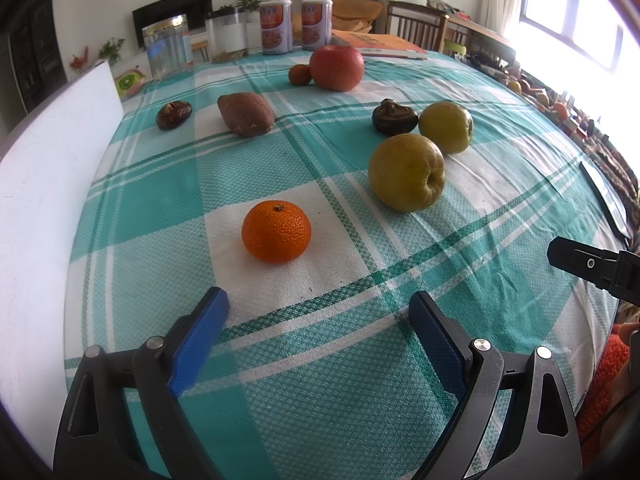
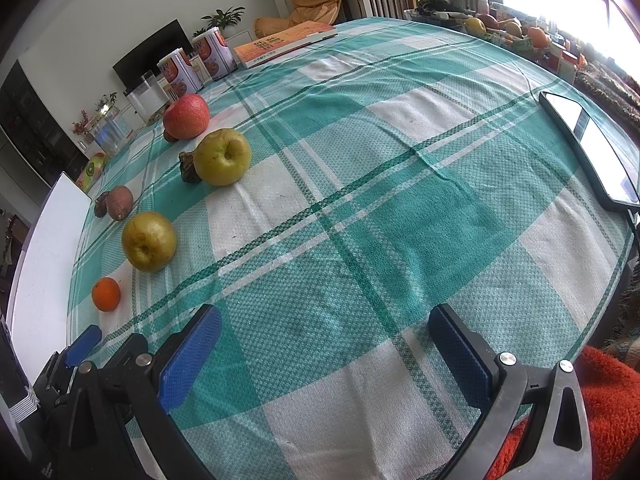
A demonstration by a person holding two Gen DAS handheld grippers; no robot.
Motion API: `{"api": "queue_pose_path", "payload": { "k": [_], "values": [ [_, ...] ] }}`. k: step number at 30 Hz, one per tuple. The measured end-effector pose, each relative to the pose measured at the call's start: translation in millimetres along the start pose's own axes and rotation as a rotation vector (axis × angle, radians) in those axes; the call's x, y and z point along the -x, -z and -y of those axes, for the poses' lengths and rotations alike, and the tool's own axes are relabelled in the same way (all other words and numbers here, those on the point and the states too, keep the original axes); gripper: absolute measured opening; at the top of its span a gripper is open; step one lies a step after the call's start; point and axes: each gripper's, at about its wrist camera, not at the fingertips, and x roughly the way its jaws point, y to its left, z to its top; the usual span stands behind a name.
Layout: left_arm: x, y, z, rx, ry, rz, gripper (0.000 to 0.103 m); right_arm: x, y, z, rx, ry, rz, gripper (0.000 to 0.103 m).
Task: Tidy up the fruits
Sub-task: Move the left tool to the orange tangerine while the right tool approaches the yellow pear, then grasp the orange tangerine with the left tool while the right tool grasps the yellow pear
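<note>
On a green-and-white checked tablecloth (image 1: 160,208) lie an orange (image 1: 276,231), two yellow-green apples (image 1: 406,173) (image 1: 446,121), a red apple (image 1: 337,68), a small dark orange (image 1: 299,74), a sweet potato (image 1: 246,114) and two dried mushrooms (image 1: 174,115) (image 1: 394,117). My left gripper (image 1: 318,306) hovers open just short of the orange, nothing between its blue pads. My right gripper (image 2: 328,324) is open over bare cloth, with the fruits to its left: the orange (image 2: 106,294), the near apple (image 2: 149,241), the far apple (image 2: 223,156) and the red apple (image 2: 186,116).
A white board (image 1: 52,168) stands along the table's left edge. Jars (image 1: 167,46), two cans (image 1: 276,26) and an orange book (image 1: 380,43) line the far edge. A phone (image 2: 588,148) lies at the right edge. An orange-red cloth (image 2: 600,392) shows at the near right.
</note>
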Motion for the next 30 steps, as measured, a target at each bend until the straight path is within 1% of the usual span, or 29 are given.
{"api": "queue_pose_path", "payload": {
  "k": [11, 12, 13, 16, 17, 19, 21, 26, 30],
  "values": [
    [0.3, 0.3, -0.5, 0.006, 0.009, 0.002, 0.093, -0.2, 0.2, -0.6, -0.002, -0.002, 0.001, 0.103],
    [0.9, 0.3, -2.7, 0.017, 0.025, 0.007, 0.093, -0.2, 0.3, -0.9, -0.003, -0.004, 0.001, 0.103],
    [2.4, 0.6, -7.6, 0.039, 0.060, 0.017, 0.093, -0.1, 0.5, -1.0, -0.006, -0.007, 0.002, 0.103],
    [8.6, 3.2, -31.6, 0.154, 0.208, 0.061, 0.093, 0.2, 1.2, -1.0, -0.010, -0.012, 0.004, 0.103],
    [9.5, 3.8, -37.8, 0.188, 0.239, 0.071, 0.093, 0.4, 1.4, -0.4, -0.010, -0.013, 0.004, 0.103],
    [9.1, 2.2, -43.3, 0.223, 0.261, 0.071, 0.093, 0.4, 1.5, -0.7, -0.009, -0.011, 0.004, 0.103],
    [7.0, -3.0, -41.8, 0.213, 0.239, 0.057, 0.093, 0.5, 1.7, -0.2, -0.009, -0.011, 0.005, 0.103],
    [3.8, -22.5, -30.2, 0.115, 0.109, 0.048, 0.091, 1.2, 1.7, 1.7, -0.013, -0.018, 0.006, 0.103],
    [-3.8, -32.6, -28.6, 0.078, 0.042, 0.036, 0.091, 1.3, 1.8, 2.1, -0.014, -0.019, 0.007, 0.103]
  ]
}}
